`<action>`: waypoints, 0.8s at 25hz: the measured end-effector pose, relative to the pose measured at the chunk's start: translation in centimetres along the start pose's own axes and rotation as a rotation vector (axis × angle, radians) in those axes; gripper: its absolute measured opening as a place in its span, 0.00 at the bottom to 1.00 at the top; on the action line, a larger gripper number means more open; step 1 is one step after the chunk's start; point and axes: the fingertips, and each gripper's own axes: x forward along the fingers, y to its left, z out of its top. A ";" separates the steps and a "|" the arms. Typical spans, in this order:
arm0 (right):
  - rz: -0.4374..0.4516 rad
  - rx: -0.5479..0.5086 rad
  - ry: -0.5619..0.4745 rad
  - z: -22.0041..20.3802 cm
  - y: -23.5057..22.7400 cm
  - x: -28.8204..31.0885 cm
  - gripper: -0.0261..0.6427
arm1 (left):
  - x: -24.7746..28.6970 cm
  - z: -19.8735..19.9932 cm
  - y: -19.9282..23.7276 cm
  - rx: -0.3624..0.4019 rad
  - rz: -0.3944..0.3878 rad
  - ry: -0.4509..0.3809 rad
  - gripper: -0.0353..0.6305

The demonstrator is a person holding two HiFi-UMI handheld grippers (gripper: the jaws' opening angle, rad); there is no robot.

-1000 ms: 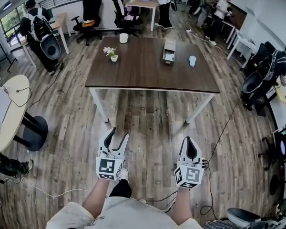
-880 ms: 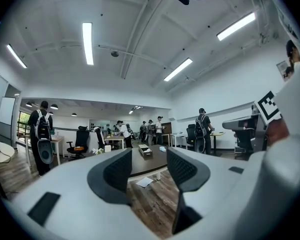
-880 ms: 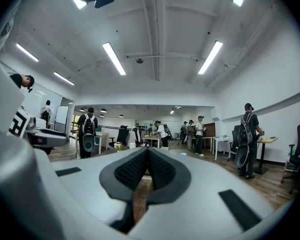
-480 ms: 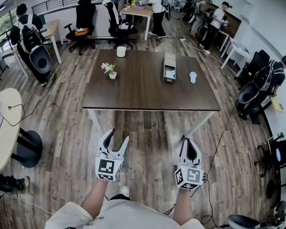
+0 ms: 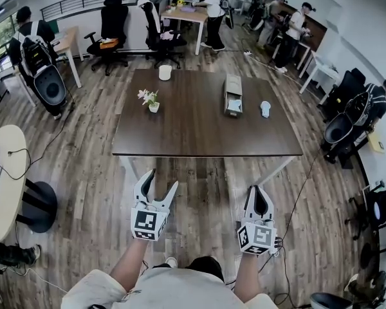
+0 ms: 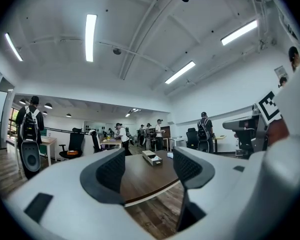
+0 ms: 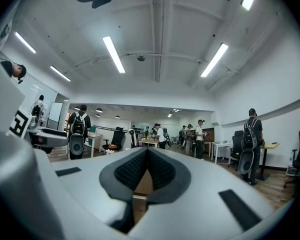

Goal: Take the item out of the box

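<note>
A long open cardboard box (image 5: pixel 233 94) lies on the far right part of the dark brown table (image 5: pixel 199 131), with something white in its near end. In the left gripper view the box (image 6: pixel 152 157) shows far off between the jaws. My left gripper (image 5: pixel 161 182) hangs over the wooden floor, short of the table's front edge. It is open, its jaws have just been opening, and nothing is between them. My right gripper (image 5: pixel 257 189) is level with it to the right, shut and empty. Its pads (image 7: pixel 160 170) meet at the tips.
On the table stand a small flower vase (image 5: pixel 152 102), a white cup (image 5: pixel 165 73) and a small white-blue object (image 5: pixel 265 109). A round pale table (image 5: pixel 3 179) is at the left and a black cable (image 5: pixel 294 195) trails on the floor at right. People and office chairs are beyond the table.
Both grippers have come closer to the table as the person walks toward it. The left gripper's jaws stand wider apart than before. The right gripper stays shut.
</note>
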 end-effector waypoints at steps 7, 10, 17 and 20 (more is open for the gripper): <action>0.009 0.029 -0.009 -2.2 -2.5 4.2 0.04 | 4.6 -1.5 -0.5 0.029 0.001 0.021 0.51; 0.016 0.038 -0.019 -2.4 -5.0 6.8 0.04 | 8.0 -0.9 -1.5 0.042 0.005 0.018 0.51; 0.019 0.091 -0.023 -2.7 -13.3 12.8 0.04 | 17.1 0.8 -5.8 0.082 0.001 0.027 0.50; 0.018 0.117 -0.014 -3.5 -16.4 15.0 0.04 | 20.7 1.0 -7.5 0.091 -0.005 0.036 0.50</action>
